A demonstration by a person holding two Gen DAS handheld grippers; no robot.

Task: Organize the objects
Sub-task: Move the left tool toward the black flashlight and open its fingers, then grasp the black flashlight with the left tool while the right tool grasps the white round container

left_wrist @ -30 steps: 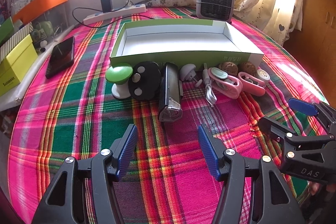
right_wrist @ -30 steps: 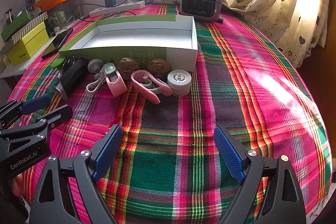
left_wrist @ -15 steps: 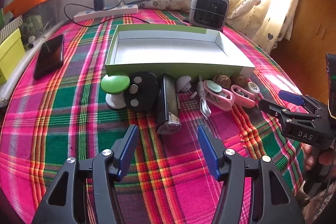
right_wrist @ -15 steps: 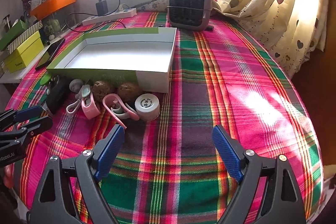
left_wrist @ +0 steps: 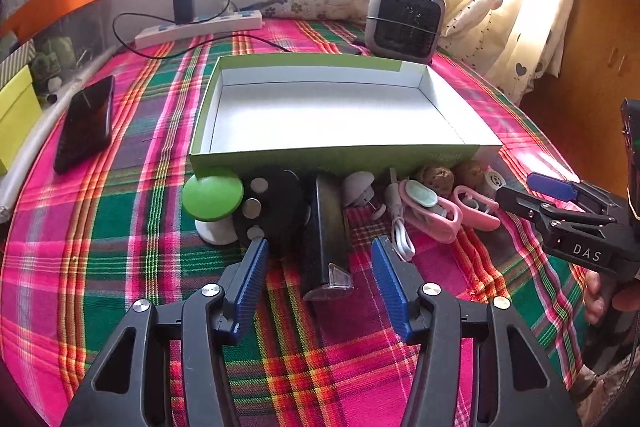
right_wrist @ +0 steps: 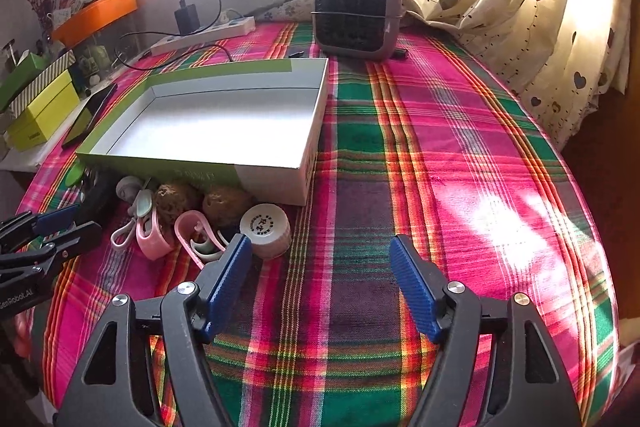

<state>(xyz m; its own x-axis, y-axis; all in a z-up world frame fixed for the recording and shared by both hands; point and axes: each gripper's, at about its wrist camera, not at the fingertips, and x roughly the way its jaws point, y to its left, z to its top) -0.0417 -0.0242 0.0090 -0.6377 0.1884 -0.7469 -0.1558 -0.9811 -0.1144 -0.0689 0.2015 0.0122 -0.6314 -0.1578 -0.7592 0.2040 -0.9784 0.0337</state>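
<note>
Both jaws are narrowing, gripping nothing: your left gripper [left_wrist: 318,279] frames the torch [left_wrist: 326,235], your right gripper [right_wrist: 320,275] sits beside the jar [right_wrist: 266,229].

Open cloth [right_wrist: 440,155] right of box [right_wrist: 316,131], clutter [left_wrist: 328,211] crowding its front wall

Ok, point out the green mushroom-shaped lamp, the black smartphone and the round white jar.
Green mushroom-shaped lamp [left_wrist: 213,195]: left wrist view, on its cap.
Black smartphone [left_wrist: 86,123]: left wrist view, mid-screen.
Round white jar [right_wrist: 265,227]: right wrist view, on its lid.
</note>
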